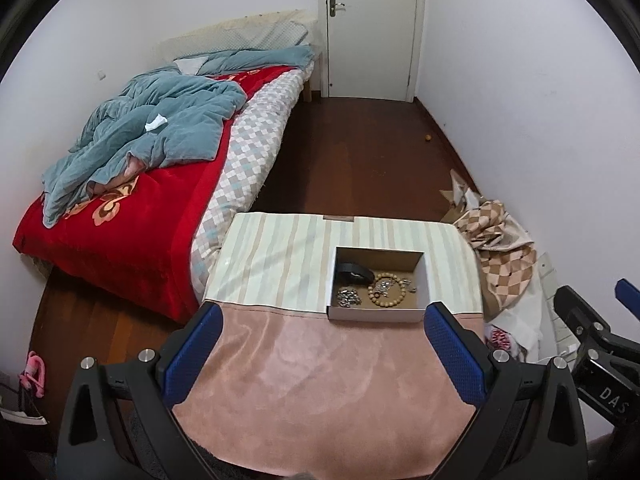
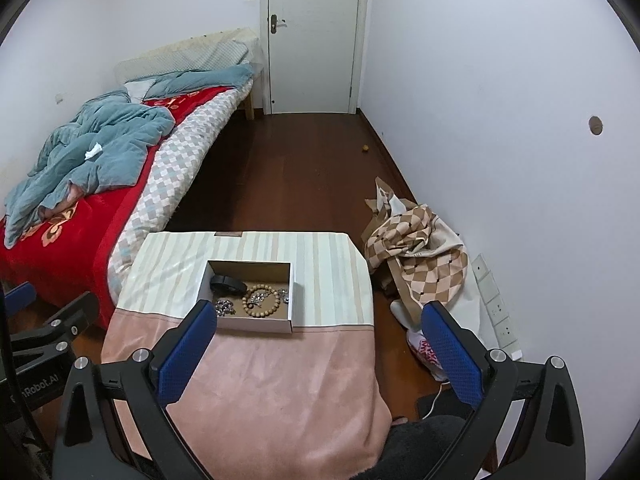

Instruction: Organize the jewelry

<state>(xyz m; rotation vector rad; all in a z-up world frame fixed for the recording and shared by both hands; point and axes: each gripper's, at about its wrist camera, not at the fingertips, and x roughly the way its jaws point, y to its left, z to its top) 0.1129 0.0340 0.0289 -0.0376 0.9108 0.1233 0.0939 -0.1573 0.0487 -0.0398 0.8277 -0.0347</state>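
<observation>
We hold our left claw (image 1: 322, 354) and right claw (image 2: 316, 354) wide open and empty above the worktop (image 1: 320, 380), well back from the box (image 1: 376, 314). The wooden bead bracelet (image 1: 387, 290), silver pieces (image 1: 349, 297) and black band (image 1: 356, 271) already lie inside it, so we judge the sorting nearly done.

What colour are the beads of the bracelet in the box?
Light tan, wood-like; the bead bracelet shows best in the left wrist view.

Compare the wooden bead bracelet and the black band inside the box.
The bead bracelet is tan, made of separate round beads; the black band is dark and smooth. The bracelet lies mid-box as an open ring; the band sits in the far left corner. Both rest inside the cardboard box.
</observation>
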